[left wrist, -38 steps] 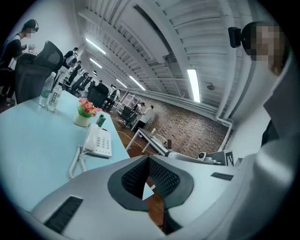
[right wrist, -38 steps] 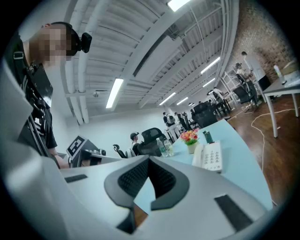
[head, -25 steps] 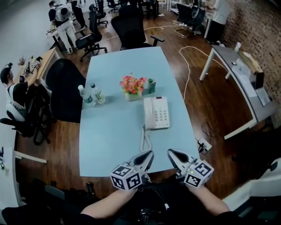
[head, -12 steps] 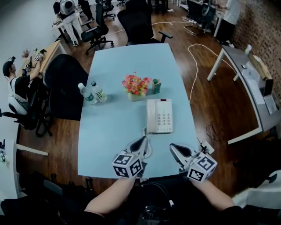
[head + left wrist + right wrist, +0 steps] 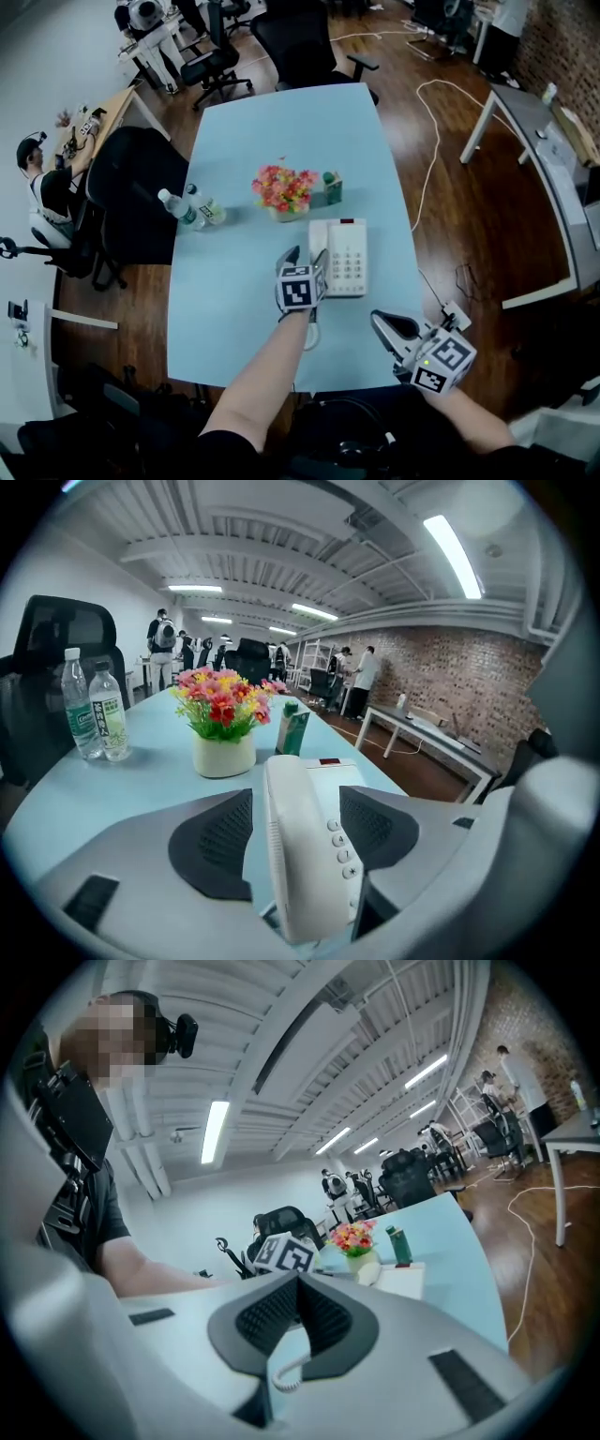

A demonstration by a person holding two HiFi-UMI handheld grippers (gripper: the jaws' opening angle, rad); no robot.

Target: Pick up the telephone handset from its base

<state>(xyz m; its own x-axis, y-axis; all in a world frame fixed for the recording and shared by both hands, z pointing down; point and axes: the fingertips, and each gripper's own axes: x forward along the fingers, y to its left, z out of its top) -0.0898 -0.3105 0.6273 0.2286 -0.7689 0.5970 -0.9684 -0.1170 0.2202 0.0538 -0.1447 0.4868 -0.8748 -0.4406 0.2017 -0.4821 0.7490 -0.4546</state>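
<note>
Your left gripper [image 5: 306, 253] was opening its jaws either side of the handset [image 5: 305, 855], untouched on its base [image 5: 350, 255], while your right gripper [image 5: 382, 322] hung apart, jaws together.

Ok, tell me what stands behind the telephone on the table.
Behind the telephone stand a white pot of flowers and a green carton, side by side. From above, the blooms cover most of the pot, so its inside is hidden.
</note>
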